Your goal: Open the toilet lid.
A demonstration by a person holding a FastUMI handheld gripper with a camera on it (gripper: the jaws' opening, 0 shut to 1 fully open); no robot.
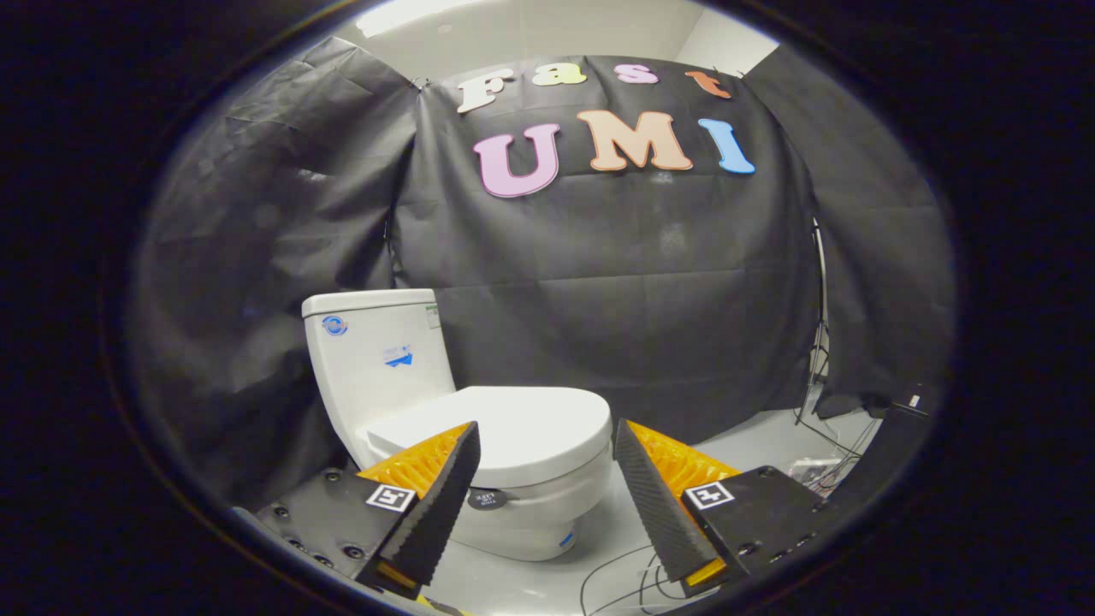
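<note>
Gripper (547,479) is held spread wide, nothing between the fingers (436,505), no contact with anything. Just ahead and partly framed by the gap sits the toilet (513,513), its lid (513,428) fully down and flat on the bowl, so the task hasn't started. The lid's rounded front edge points toward the far-right finger side; the near finger overlaps the lid's near corner in the view, but I judge that as line of sight only, not touch. Risk from here, as I see it: the lid is smooth, glossy and sits flush, so there is very little lip to catch. Coming in too high means the fingers skate over the top; too low and they jam against the bowl rim or the seat and lift both together. A one-finger hook under the front edge looks safer than a pinch, but it can slip off once the lid tilts, and then it slams down. Loose cables (633,582) on the floor by the base, under the far finger, could snag on a low approach. Behind the lid stands the cistern (376,359), which the lid should end up leaning against. Beyond that, the black cloth wall (616,299), well apart.
</note>
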